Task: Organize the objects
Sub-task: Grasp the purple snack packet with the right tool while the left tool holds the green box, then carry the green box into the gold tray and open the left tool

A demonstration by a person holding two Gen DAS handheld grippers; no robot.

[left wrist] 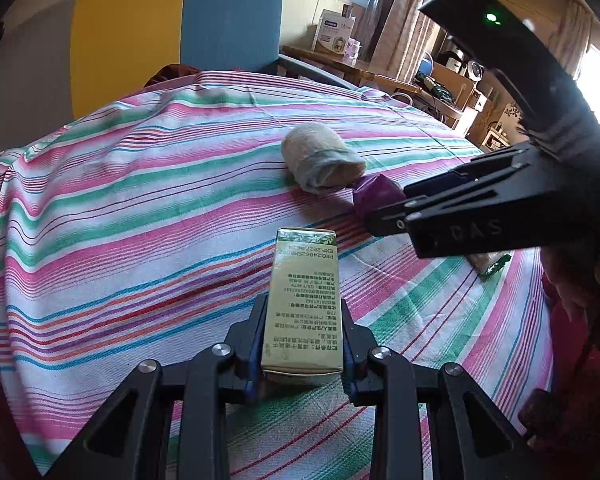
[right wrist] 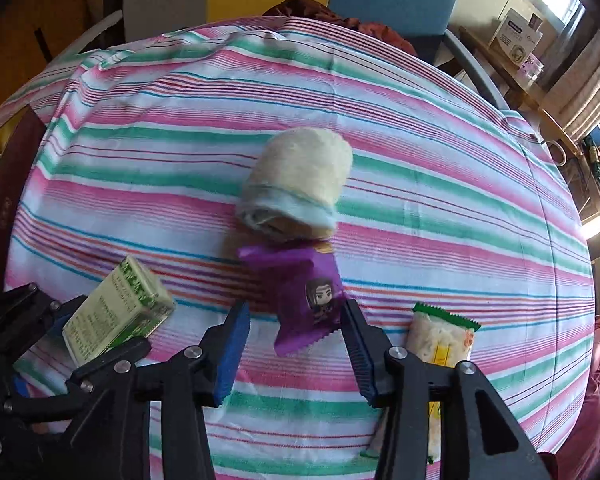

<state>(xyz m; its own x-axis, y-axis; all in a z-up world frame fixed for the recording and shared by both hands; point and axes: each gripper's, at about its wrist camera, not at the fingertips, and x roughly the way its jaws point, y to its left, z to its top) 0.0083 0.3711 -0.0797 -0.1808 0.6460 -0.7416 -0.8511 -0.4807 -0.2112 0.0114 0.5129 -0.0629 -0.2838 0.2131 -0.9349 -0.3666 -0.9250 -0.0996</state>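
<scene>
While the left gripper (left wrist: 304,344) reaches forward low over the striped tabletop (left wrist: 140,208), its blue pads are clamped on the sides of one green box (left wrist: 304,300) printed with dark text, held lengthwise and pointing toward the rolled towel (left wrist: 320,160). Angled in beside the box, the right gripper (right wrist: 296,336) hangs with its jaws spread wide on either side of one purple snack packet (right wrist: 300,296) bearing a cartoon figure, gripping nothing. That packet lies just in front of the single cream towel roll, touching it. One green-edged, pale snack packet (right wrist: 440,336) lies to the right of the purple one.
</scene>
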